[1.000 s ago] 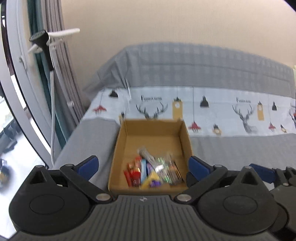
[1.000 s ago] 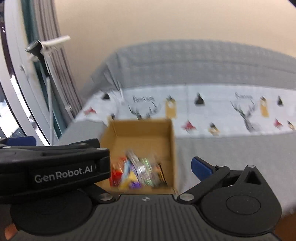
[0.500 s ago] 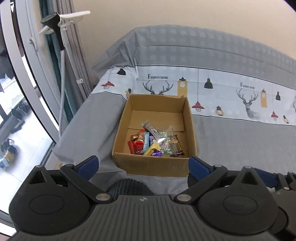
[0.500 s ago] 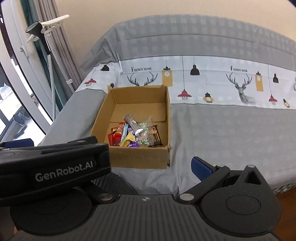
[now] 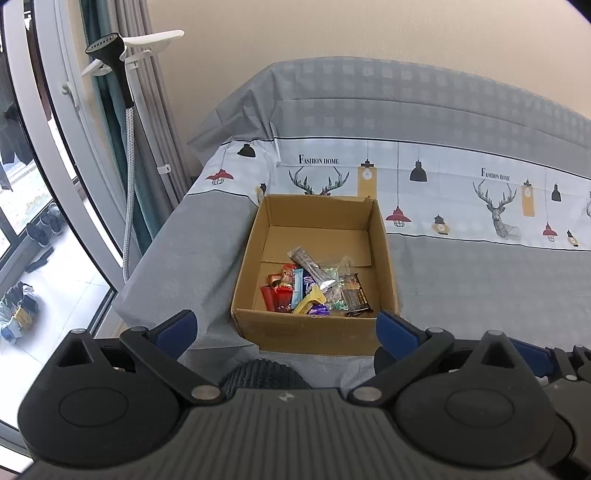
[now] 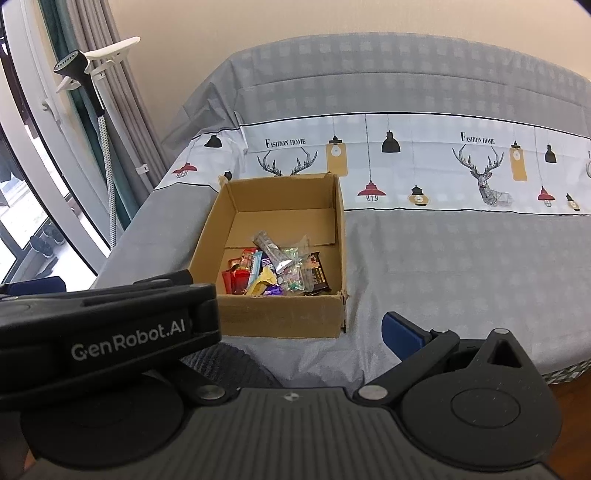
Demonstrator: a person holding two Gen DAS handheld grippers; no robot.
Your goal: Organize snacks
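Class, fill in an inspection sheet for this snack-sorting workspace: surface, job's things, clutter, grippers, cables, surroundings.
Surface: bed sheet, grey with a deer and lamp print band.
Job's things: cardboard box, open-topped; snacks piled at its near end.
Clutter: nothing seen.
Grippers: left gripper open, holding nothing, short of the box; right gripper open as far as visible, its left finger hidden.
Cables: braided hose hanging from the garment steamer.
Surroundings: curtains, window, beige wall.
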